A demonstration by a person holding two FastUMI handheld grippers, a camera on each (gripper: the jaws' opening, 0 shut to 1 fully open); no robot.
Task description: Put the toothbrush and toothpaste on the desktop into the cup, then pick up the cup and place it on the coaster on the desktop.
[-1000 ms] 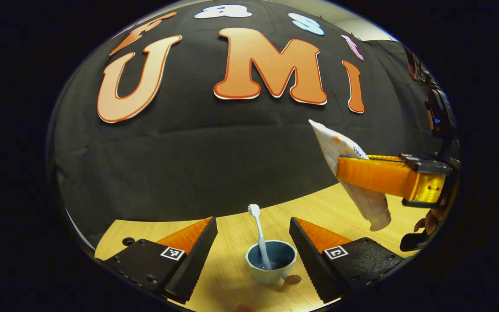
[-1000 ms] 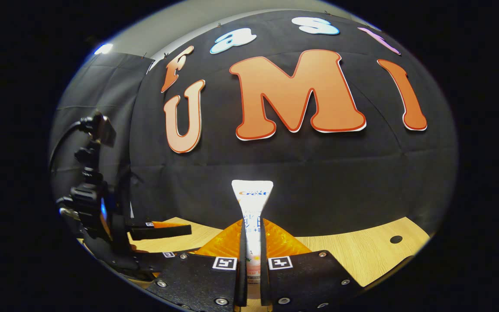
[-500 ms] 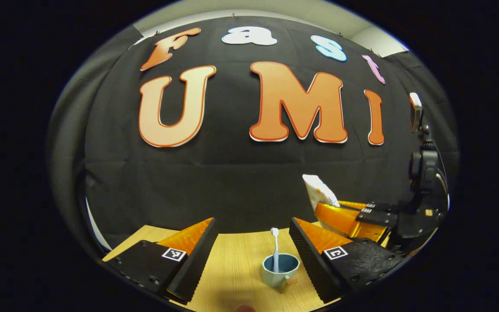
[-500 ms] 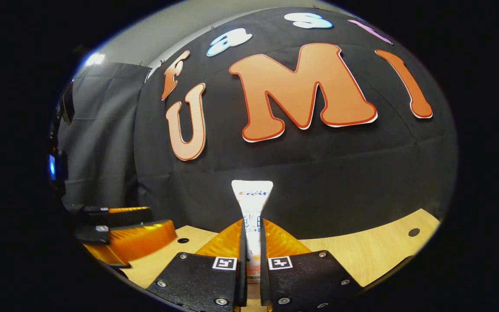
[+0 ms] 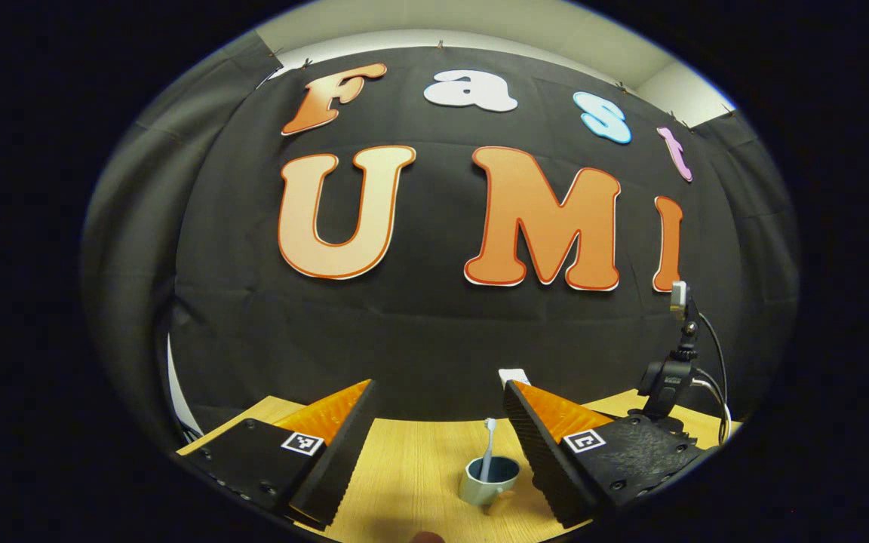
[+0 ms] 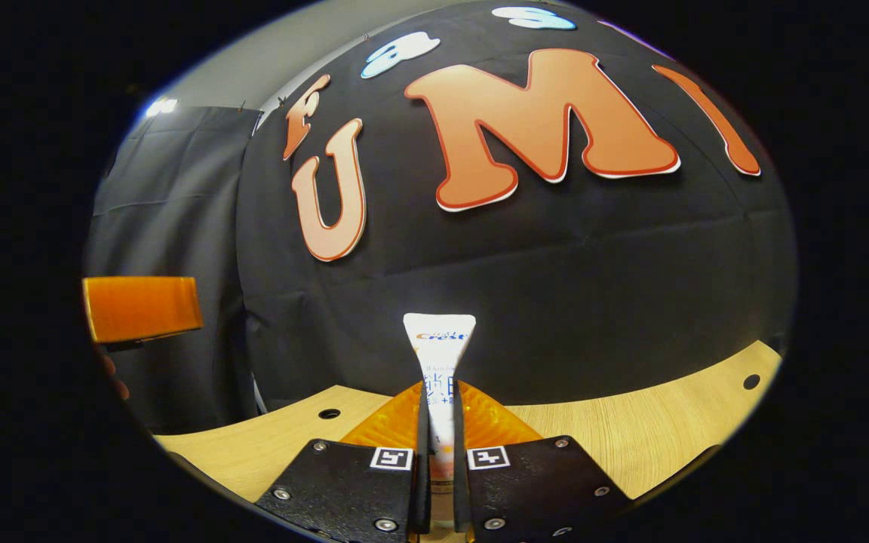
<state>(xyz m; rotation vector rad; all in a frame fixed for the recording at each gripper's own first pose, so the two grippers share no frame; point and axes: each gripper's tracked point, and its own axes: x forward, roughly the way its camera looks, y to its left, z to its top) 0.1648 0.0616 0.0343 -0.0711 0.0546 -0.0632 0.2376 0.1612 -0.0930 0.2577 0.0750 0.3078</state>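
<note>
Two grippers work over one wooden desktop (image 5: 412, 467), which runs pale and bare along the foot of the black cloth wall (image 5: 434, 332); in the right gripper view the same desktop (image 6: 631, 437) shows small round holes near its far edge.

Next in size is the left gripper (image 5: 434, 445), its two fingers spread wide apart and gripping nothing, with the table showing between them. The right gripper (image 6: 436, 483) has its fingers pressed close on the toothpaste (image 6: 439, 377), pinching the tube low down, so that the flat crimped end stands upright above them, in front of the wall. A small white corner, probably that same tube, peeks over the tip of the left gripper's own right-hand finger in the left gripper view, too little of it to tell more.

A dark camera mount (image 5: 672, 369) with a cable stands on the desktop at the right edge of the left gripper view.

Smaller again, the cup (image 5: 489, 481) sits upright on the desktop, between the spread fingers and nearer the right-hand one, its handle turned toward the camera. Smallest, the toothbrush (image 5: 487, 452) stands in the cup, leaning a little, bristle head up above the rim.
</note>
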